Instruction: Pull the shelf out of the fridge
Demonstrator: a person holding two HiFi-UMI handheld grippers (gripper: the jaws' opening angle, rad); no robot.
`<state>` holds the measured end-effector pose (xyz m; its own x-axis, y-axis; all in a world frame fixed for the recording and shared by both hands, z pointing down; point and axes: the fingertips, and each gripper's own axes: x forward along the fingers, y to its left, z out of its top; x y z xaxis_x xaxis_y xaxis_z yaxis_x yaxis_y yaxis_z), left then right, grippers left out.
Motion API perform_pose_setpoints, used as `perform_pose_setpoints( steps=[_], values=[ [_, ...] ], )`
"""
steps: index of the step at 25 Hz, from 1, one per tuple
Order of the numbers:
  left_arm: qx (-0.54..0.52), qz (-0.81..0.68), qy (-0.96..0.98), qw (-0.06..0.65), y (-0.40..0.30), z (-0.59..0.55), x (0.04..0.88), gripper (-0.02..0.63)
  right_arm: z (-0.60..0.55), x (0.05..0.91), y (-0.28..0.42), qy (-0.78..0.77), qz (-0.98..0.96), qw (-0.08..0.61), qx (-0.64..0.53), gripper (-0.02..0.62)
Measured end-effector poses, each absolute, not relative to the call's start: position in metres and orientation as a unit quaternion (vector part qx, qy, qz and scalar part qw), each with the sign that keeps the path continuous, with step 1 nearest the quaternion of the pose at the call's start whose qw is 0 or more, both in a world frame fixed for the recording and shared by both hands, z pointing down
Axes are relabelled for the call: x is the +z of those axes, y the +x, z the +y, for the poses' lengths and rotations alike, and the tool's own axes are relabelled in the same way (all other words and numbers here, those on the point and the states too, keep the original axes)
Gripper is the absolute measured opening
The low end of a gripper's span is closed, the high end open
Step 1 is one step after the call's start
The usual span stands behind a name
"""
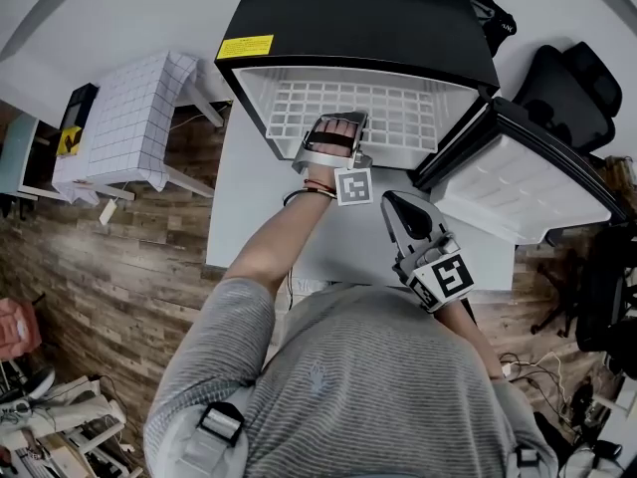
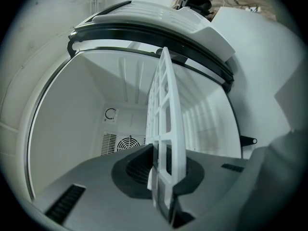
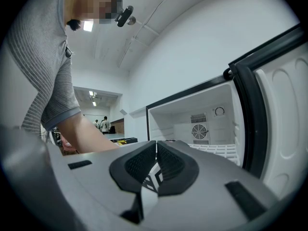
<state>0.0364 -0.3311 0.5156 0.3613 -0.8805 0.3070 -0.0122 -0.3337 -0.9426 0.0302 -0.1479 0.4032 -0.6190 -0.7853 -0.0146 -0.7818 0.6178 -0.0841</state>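
Observation:
The black mini fridge [image 1: 358,13] stands open on a white table [image 1: 239,217], its door [image 1: 523,182] swung out to the right. A white grid shelf [image 1: 398,108] lies inside it. My left gripper [image 1: 336,122] is at the shelf's front edge. In the left gripper view the shelf [image 2: 163,105] runs edge-on between the pads, and my left gripper [image 2: 161,165] is shut on that edge. My right gripper [image 1: 395,205] hangs back in front of the fridge, apart from it. It is shut [image 3: 156,165] with nothing in it and faces the fridge interior and the shelf [image 3: 219,150].
The open door [image 3: 279,119] stands close on the right of my right gripper. A fan grille [image 2: 127,143] sits on the fridge's back wall. A white gridded table [image 1: 129,118] stands to the left, and a black chair [image 1: 572,93] to the right on the wood floor.

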Motion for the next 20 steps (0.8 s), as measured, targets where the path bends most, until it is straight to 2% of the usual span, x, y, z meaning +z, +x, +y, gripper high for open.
perform_pose_setpoints(
  steps=[14,20],
  values=[
    [-0.462,0.344,-0.65,0.495,0.032,-0.327,0.506,0.038,-0.142,0.402,0.033,-0.438,0.898,0.025,-0.034,0.014],
    [-0.46,0.325,-0.682,0.466,0.036,-0.316,0.519,0.038,-0.139,0.402,0.031,-0.436,0.899,0.025,-0.033,0.014]
  ],
)
